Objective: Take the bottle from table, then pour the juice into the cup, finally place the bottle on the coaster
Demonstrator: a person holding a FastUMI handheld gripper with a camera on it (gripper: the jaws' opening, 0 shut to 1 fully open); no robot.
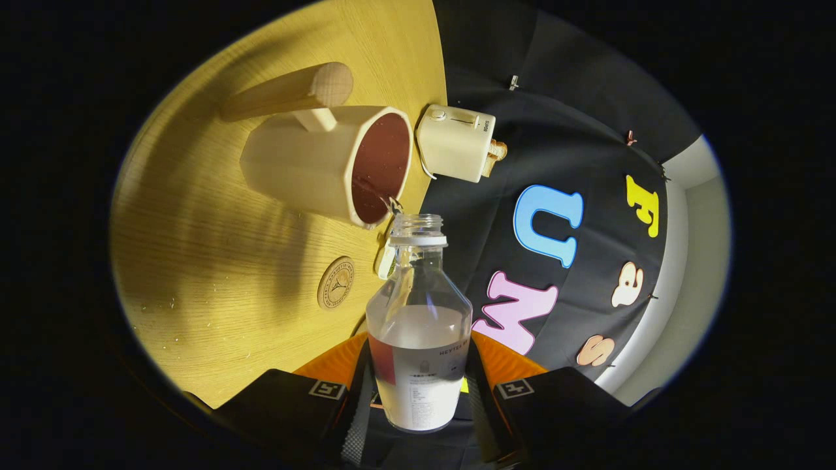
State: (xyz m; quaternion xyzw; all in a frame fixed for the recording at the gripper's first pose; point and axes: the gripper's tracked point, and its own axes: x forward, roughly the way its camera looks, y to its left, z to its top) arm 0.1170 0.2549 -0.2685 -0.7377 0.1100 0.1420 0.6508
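My gripper [418,385] is shut on a clear glass bottle [418,326] that is about half full of pale liquid, one finger pressing on each side of its lower body. The bottle has no cap on, and its open mouth points toward the cream cup [326,163] with a dark red inside, just ahead of the fingers. The whole view is rolled over, so the bottle is tilted relative to the wooden table [215,248]. A thin trickle shows between the bottle's mouth and the cup's rim. A round wooden coaster [336,282] lies on the table beside the bottle's neck.
A thick wooden peg [294,91] sticks out beyond the cup. A cream toaster-like box [457,140] with a slice in it stands at the table's edge next to the cup. A small white cap [385,261] hangs by the bottle's neck.
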